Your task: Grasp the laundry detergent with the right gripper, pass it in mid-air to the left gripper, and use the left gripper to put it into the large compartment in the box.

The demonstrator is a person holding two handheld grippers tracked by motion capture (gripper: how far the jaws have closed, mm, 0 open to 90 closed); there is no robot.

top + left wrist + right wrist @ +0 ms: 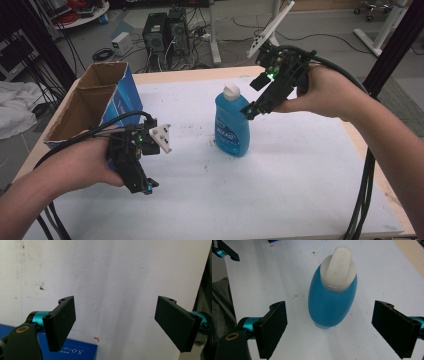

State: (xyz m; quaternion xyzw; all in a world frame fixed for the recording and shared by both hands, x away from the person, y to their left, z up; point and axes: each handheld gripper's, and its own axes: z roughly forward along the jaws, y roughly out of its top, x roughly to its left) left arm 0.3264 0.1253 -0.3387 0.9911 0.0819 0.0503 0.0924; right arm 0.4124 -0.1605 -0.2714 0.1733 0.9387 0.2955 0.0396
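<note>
High view: a blue translucent plastic bottle with a white flip cap (pixel 232 121) stands upright near the middle of the white-covered table (pixel 300 190). The right tool (pixel 254 109) is above and just to the right of the bottle, angled down toward its upper body — near, not touching as far as I can tell. The left tool (pixel 146 186) hangs low over the table at front left, well apart from the bottle. An open cardboard box with blue printed sides (pixel 102 100) sits at the table's left edge, behind the left hand (pixel 80 165).

Left gripper view: the left tool (pixel 115 322) is released, jaws wide apart, nothing between them, only the white table (pixel 112 277) beyond. A corner of the blue box (pixel 75 350) shows at the bottom edge.

Right gripper view: looking down on the bottle (pixel 332 302) from above; its white cap (pixel 338 267) is closed as far as I can see. The right tool (pixel 329 330) is released too, jaws spread wider than the bottle, which sits roughly centred between them but farther ahead — not yet inside the gap.

Judgement: this is the approach step of a right-hand pick on the bottle, pre-grasp. The next move calls for bringing the tool down and forward until the pads flank the body below the cap, then closing squarely on the flanks. The body is rounded and smooth, so an off-centre or high grip could let it slip or tip. The box looks like the probable drop spot, but that's a guess.
</note>
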